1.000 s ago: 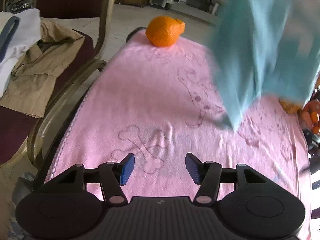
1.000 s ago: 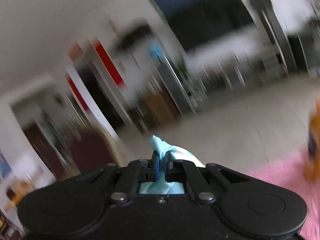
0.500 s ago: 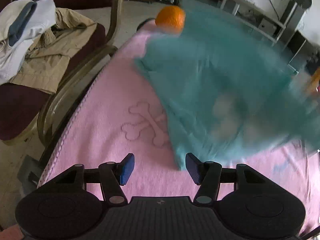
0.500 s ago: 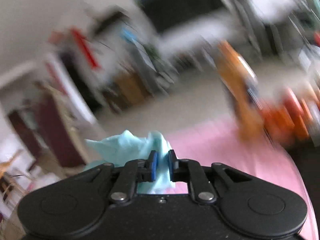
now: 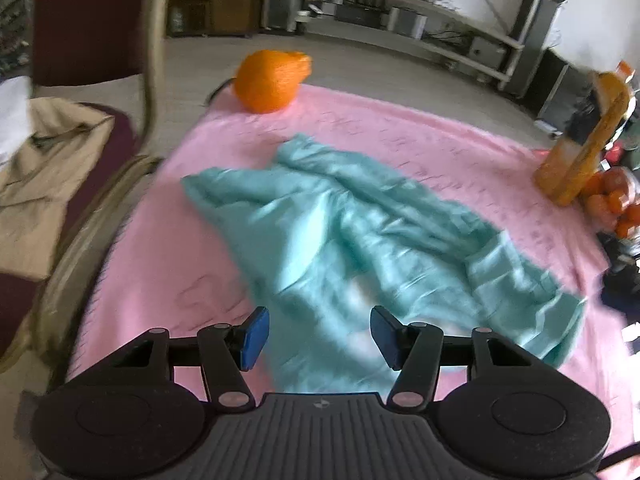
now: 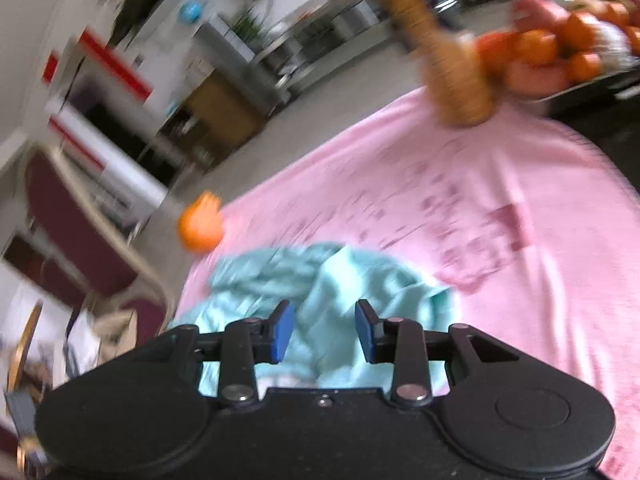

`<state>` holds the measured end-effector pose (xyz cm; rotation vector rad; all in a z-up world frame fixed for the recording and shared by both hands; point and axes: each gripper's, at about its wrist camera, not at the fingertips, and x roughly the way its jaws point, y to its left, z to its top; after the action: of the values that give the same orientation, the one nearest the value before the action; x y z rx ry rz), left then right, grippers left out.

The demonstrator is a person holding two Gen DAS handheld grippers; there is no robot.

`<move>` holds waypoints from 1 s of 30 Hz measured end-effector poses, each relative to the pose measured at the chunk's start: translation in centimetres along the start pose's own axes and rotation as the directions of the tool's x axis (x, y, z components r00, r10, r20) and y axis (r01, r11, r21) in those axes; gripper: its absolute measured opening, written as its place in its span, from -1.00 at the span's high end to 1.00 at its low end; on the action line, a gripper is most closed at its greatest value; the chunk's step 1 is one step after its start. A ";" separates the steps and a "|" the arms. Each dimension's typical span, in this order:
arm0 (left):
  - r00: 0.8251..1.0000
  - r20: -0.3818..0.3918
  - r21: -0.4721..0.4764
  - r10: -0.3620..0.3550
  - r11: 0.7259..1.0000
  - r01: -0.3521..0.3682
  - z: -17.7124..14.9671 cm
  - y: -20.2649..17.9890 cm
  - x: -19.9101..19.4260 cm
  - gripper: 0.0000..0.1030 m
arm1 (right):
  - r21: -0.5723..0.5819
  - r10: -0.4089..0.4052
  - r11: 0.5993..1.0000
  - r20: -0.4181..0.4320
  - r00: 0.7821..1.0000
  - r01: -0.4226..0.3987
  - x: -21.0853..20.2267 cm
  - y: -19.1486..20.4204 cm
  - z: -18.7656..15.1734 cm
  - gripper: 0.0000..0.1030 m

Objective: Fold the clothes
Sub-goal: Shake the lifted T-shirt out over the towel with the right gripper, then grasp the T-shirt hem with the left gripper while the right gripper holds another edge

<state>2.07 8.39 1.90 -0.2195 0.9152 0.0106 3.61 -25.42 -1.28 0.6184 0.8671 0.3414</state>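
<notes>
Right gripper [image 6: 323,327] just let go — jaws apart; cloth [image 5: 360,232] now crumpled on surface [image 5: 460,148] ahead of left gripper [image 5: 318,334], also apart — needs spreading.

The crumpled teal cloth garment [image 5: 360,240] looks thin and faintly sheeny. Beneath it, the pink fleecy blanket [image 5: 440,152] is matt and napped. The black plastic left gripper [image 5: 316,332] has a ribbed matt body and smooth blue pads [image 5: 254,338].
</notes>
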 end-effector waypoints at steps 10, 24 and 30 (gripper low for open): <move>0.979 -0.122 -0.195 -0.166 0.971 0.140 3.8 0.3 7.9 0.16 | 0.111 -0.005 0.994 -0.124 0.992 0.019 2.1 0.1 -0.7 0.35; 0.972 -0.110 -0.339 -0.209 0.927 0.161 4.5 2.3 12.2 0.92 | 0.102 -0.047 0.993 -0.111 0.993 0.058 2.1 0.4 -0.8 0.23; 0.986 -0.026 -0.289 -0.166 0.945 0.152 3.9 1.7 8.5 0.97 | 0.115 -0.075 0.990 -0.087 0.993 0.084 2.1 -0.5 -0.5 0.22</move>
<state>10.11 10.06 -2.81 -0.5650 0.9424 -0.0122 4.48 -24.52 -3.07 0.6810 0.9935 0.2459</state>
